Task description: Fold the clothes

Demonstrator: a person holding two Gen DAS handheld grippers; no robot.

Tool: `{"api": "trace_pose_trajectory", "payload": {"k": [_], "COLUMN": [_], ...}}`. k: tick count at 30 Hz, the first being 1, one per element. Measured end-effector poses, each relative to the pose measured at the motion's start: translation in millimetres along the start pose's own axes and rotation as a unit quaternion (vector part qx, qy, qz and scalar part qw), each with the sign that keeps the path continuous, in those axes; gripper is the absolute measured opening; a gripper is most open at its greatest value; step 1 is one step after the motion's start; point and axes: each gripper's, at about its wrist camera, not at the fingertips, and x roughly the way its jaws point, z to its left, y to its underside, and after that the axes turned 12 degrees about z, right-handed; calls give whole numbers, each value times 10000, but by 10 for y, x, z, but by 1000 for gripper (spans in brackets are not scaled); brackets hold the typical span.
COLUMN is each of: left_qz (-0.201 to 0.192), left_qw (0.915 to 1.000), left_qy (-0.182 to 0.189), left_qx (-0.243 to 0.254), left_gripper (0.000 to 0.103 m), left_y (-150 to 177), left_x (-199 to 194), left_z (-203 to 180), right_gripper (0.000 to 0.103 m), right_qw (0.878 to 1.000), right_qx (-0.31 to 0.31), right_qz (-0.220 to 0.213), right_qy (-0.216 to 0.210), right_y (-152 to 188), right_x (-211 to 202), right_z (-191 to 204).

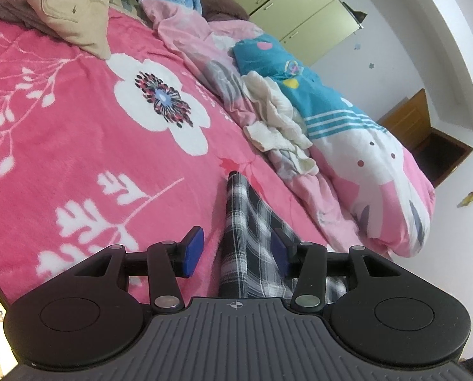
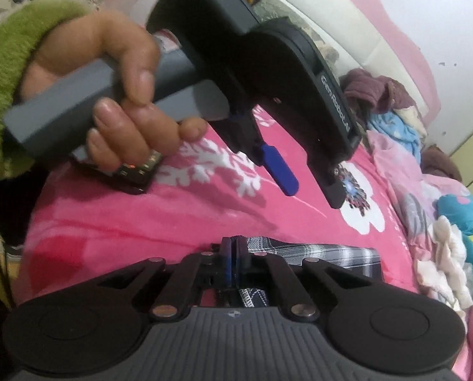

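Observation:
A black-and-white plaid cloth lies as a narrow folded strip on the pink floral blanket. My left gripper is open, and the strip runs between its blue pads without being pressed. In the right wrist view my right gripper is shut, pinching the near edge of the plaid cloth, which spreads out to the right of its tips. The left gripper hovers above the blanket there, held by a hand in a green sleeve.
A crumpled white garment and a pink and teal quilt are heaped along the bed's right side. Beige fabric and more clothes pile up at the far end. Pale cupboards stand beyond.

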Motion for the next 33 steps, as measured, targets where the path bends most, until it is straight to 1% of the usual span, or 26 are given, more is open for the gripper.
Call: {"api": "trace_pose_trajectory", "payload": {"k": [2, 4, 5, 6, 7, 8, 10, 11, 14, 17, 20, 23, 25, 26, 28, 31, 33], "left_qz": [-8, -7, -6, -4, 0, 4, -2, -5, -14, -24, -44, -34, -3, 6, 27, 77, 119], "left_qw": [10000, 10000, 10000, 10000, 10000, 10000, 10000, 10000, 10000, 10000, 10000, 10000, 10000, 10000, 10000, 9999, 9998], "left_qy": [-9, -18, -24, -30, -33, -36, -31, -33, -46, -54, -51, -65, -64, -61, -54, -85, -120], "left_qx": [-16, -16, -11, -7, -8, -10, -30, -26, -31, -62, -40, -7, -13, -18, -2, 77, 141], "left_gripper": [46, 46, 46, 46, 46, 46, 46, 46, 46, 46, 46, 46, 46, 46, 46, 46, 46], "left_y": [1, 3, 5, 7, 6, 6, 6, 7, 4, 3, 7, 14, 12, 12, 12, 34, 56], "left_x": [2, 6, 8, 10, 11, 12, 6, 4, 5, 4, 2, 16, 31, 38, 57, 90, 108], "left_z": [0, -1, -3, -4, -3, -2, 4, 3, 6, 14, 0, -10, -4, -4, -14, -40, -56], "right_gripper": [1, 1, 1, 1, 1, 1, 1, 1, 1, 1, 1, 1, 1, 1, 2, 2, 3], "right_qw": [9998, 9985, 9984, 9989, 9997, 9999, 9996, 9996, 9997, 9997, 9999, 9990, 9985, 9986, 9991, 9974, 9969], "right_qx": [153, 515, 540, 438, 196, -27, -259, -258, 2, 73, -77, -420, -510, -461, -221, 16, 80], "right_qz": [-71, -171, -172, -134, -52, 10, 46, 25, -124, -162, -82, 64, 85, 77, 60, -49, -86], "right_qy": [77, -21, -76, -137, -153, -136, -110, -122, -209, -190, -57, -99, -183, -233, -362, -715, -774], "right_y": [-4, -30, -40, -48, -51, -48, -35, -31, -29, -60, -112, -94, -41, -18, 9, 27, 65], "right_x": [-8, -20, -13, 6, 34, 43, 20, -16, -161, -118, 64, 149, 52, 7, -25, -63, -119], "right_z": [-43, -132, -127, -80, 4, 68, 114, 93, -59, -86, 11, 118, 120, 98, 50, 95, 157]}}
